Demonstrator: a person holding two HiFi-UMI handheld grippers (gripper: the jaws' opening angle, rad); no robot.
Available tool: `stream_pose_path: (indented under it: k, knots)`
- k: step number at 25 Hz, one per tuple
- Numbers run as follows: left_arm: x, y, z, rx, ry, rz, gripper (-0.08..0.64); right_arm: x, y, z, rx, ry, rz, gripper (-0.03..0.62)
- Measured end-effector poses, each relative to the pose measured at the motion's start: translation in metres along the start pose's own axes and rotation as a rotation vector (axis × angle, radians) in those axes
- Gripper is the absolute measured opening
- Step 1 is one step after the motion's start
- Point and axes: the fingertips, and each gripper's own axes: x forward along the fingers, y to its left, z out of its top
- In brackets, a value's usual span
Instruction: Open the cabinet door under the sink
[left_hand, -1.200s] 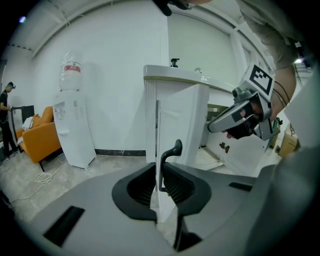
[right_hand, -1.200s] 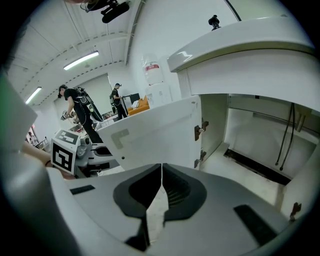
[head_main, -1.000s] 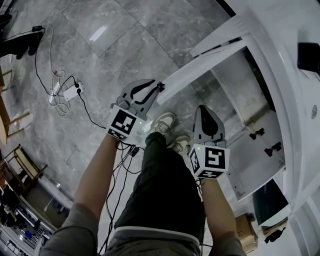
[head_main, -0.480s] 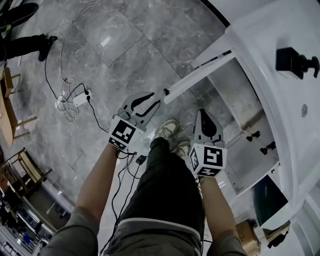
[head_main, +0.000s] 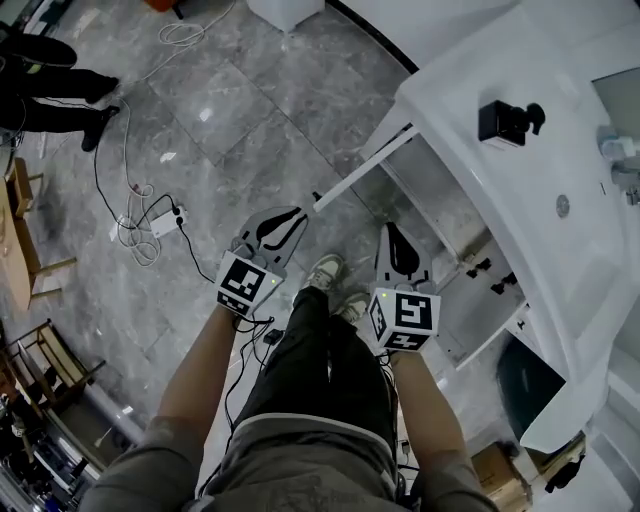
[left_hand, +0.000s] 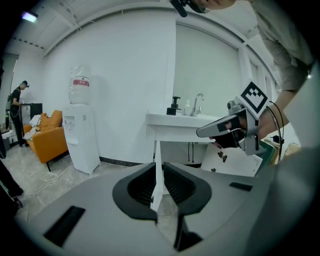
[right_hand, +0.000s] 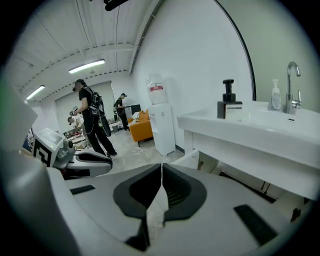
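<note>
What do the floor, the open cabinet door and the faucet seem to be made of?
Floor: probably polished stone or marble-look tile; it is grey with pale veins, joint lines and light glare.
Cabinet door: likely painted or laminated board with a smooth, flat white finish; the core does not show.
Faucet: seems to be chromed metal, silvery and shiny.

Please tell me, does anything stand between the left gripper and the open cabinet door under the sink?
Nothing visible does. The cabinet door shows edge-on, straight ahead through the gap of the jaws of the left gripper. These jaws are closing with nothing between them, and no object shows in the space before the door's edge.
</note>
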Motion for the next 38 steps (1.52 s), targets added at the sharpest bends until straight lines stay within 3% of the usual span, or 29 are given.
stream_pose_path:
  k: [14, 27, 38]
  knots:
    - [-0.024, -0.037, 0.148, 0.058, -0.134, 0.028, 0.031, -0.094, -0.019, 0.119, -0.118, -0.136, -0.072, 0.031]
    - [-0.028, -0.105, 0.306, 0.151, -0.306, -0.077, 0.031, -0.194, -0.046, 0.240, -0.197, -0.342, -0.197, 0.031]
    - [-0.036, -0.175, 0.407, 0.272, -0.420, -0.154, 0.028, -0.304, -0.072, 0.299, -0.226, -0.497, -0.336, 0.031]
